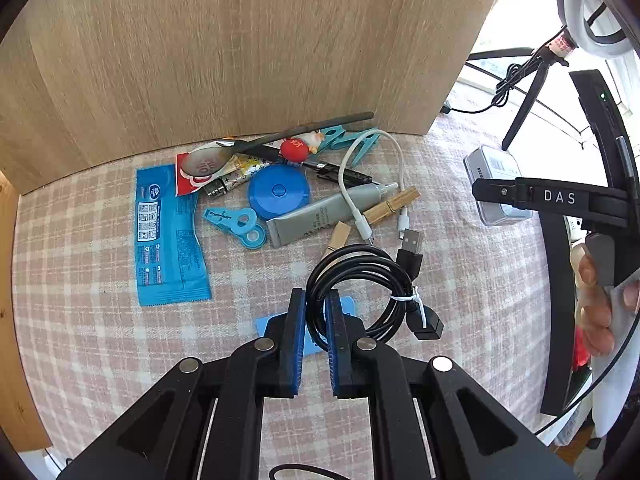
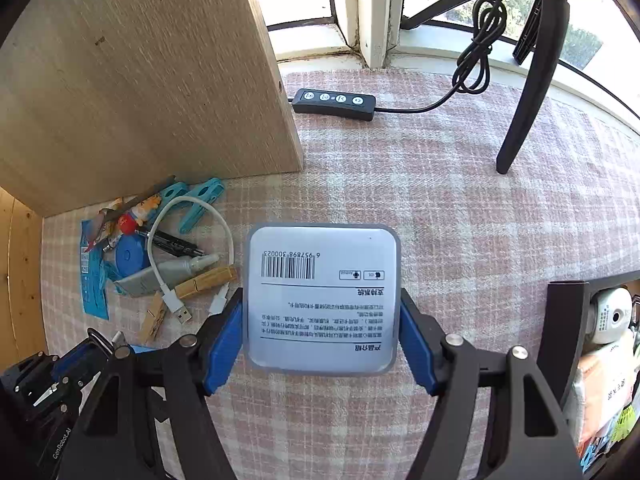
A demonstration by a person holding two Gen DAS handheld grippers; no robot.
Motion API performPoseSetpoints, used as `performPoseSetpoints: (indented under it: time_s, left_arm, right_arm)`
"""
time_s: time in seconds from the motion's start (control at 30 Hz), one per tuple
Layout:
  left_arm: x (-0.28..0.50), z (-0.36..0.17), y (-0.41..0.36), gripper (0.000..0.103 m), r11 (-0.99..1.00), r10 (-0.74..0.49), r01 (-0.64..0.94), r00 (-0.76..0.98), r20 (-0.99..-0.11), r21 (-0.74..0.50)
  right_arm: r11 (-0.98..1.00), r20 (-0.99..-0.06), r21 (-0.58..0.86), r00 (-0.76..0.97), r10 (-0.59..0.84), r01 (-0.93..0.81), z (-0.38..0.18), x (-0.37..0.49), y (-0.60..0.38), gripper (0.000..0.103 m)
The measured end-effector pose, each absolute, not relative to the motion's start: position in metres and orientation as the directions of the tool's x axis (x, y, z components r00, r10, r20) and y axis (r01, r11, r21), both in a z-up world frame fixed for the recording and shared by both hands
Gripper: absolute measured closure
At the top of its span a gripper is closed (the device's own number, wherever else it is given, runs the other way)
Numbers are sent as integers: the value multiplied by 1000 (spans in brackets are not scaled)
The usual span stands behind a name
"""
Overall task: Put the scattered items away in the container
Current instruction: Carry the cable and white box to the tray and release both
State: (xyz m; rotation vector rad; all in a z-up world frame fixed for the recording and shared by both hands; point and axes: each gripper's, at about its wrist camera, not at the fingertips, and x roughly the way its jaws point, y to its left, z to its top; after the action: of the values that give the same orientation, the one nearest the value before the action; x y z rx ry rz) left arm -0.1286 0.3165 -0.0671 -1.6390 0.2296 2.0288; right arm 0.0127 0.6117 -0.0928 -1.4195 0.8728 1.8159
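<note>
Left wrist view: left gripper jaws pinch the coiled black cable; right gripper jaws clamp the grey box. Keep both squeezed and carry them level to the container.

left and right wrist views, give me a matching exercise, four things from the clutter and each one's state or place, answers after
Things:
1. coiled black cable
2. grey box
3. white cable
4. blue tape measure

States:
A. draped over the grey tube
B. clamped in the right tool
C. lying flat in the pile
D. pinched in the left tool

Pairs: 1-D, 2-B, 3-A, 4-C
</note>
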Motion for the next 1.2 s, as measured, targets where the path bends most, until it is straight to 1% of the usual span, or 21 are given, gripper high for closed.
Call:
performPoseSetpoints:
  time_s: [0.13, 0.3, 0.4, 0.5, 0.53, 0.73, 0.93, 1.13, 1.2]
  left_arm:
    - [-101, -47, 337, 94, -833, 289, -526, -151, -945, -171]
    - [-70, -31, 378, 94, -781, 331, -595, -134, -934, -191]
    - [-47, -23, 413, 94, -732, 359, -649, -109, -927, -207]
    - [-21, -18, 457, 94, -671, 385, -708, -78, -919, -221]
    - [-11, -16, 471, 94, -648, 395, -726, -65, -916, -228]
    - [53, -6, 555, 94, -508, 429, -822, 16, -903, -256]
    - [111, 2, 621, 94, -395, 442, -874, 88, -893, -282]
    - [150, 11, 665, 94, -336, 447, -898, 113, -887, -284]
    - [159, 15, 676, 90, -336, 456, -899, 105, -884, -281]
  right_arm:
    - [-560, -970, 85, -197, 143, -824, -76, 44, 606, 35]
    - [-516, -962, 103, -217, 164, -850, -48, 99, 606, 35]
    - [-484, -959, 93, -209, 190, -870, -36, 141, 606, 35]
    - [-436, -958, 81, -192, 215, -896, -37, 185, 611, 35]
    - [-421, -957, 75, -185, 226, -904, -45, 198, 615, 35]
    - [-272, -952, 33, -113, 284, -962, -22, 315, 631, 35]
    - [-144, -951, 17, -61, 305, -989, -17, 398, 642, 35]
    - [-59, -948, 13, -31, 317, -998, -11, 448, 645, 34]
    - [-50, -943, 24, -39, 330, -998, -7, 458, 645, 34]
